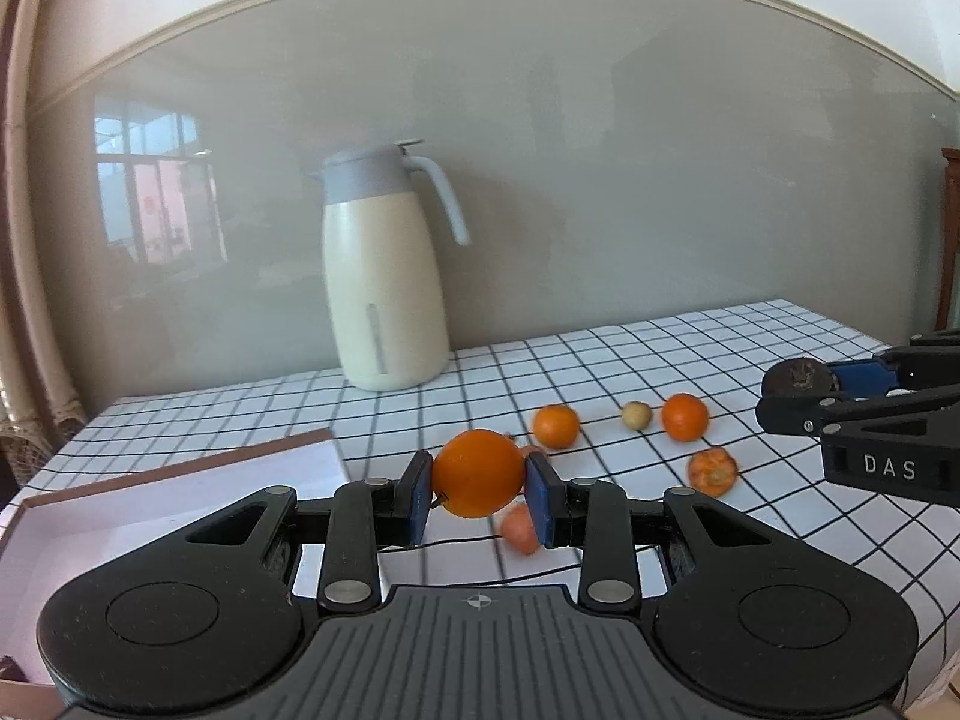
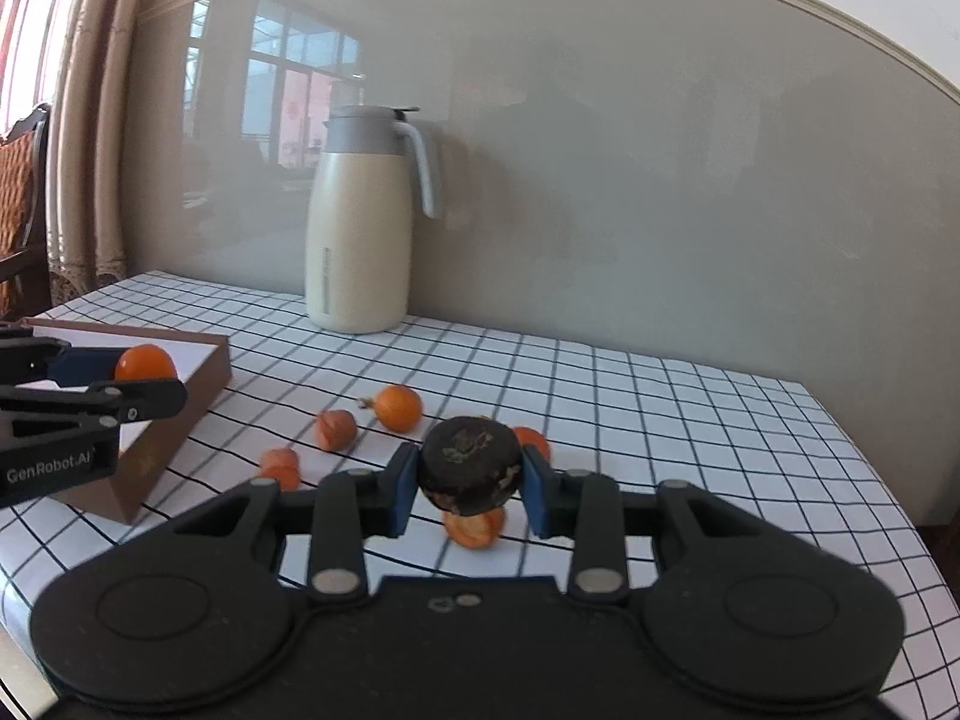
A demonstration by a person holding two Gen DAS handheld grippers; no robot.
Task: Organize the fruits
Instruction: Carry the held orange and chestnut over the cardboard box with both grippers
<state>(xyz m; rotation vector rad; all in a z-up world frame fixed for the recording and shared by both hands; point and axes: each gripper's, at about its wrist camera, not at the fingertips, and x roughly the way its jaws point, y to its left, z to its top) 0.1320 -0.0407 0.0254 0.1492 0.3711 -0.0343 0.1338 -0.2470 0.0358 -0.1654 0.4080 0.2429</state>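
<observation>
**Both grippers loaded; five fruits on the table**

Left gripper [image 1: 478, 489]: the blue pads pinch a large orange [image 1: 478, 473] from both sides. The fruit is held clear of the checked tablecloth [image 1: 690, 348]. In the right wrist view the same gripper [image 2: 144, 387] appears at the left edge, with the orange [image 2: 145, 363] positioned over the open box [image 2: 180, 420], above its white interior. Whether the fruit touches the box floor cannot be determined.

Right gripper [image 2: 470, 477]: the pads clamp a dark brown, rough-skinned round fruit [image 2: 469, 471], also lifted off the cloth. The left wrist view confirms this at its right edge, where the dark fruit [image 1: 798, 381] sits between the fingers of the right gripper [image 1: 804, 387].

Loose items on the cloth, left wrist view: two whole tangerines [image 1: 556, 426] and [image 1: 684, 417]; a small pale yellowish fruit [image 1: 636, 415] between them; a ribbed orange fruit [image 1: 712, 471] nearer the camera; and a blurred orange piece [image 1: 521, 531] directly below the held orange, partly hidden by the right finger. All lie apart from one another, to the right of the box [image 1: 180, 480].

A cream jug with a grey lid and handle [image 1: 387, 276] stands upright at the back of the table, against the grey wall panel [image 1: 600, 150].
</observation>
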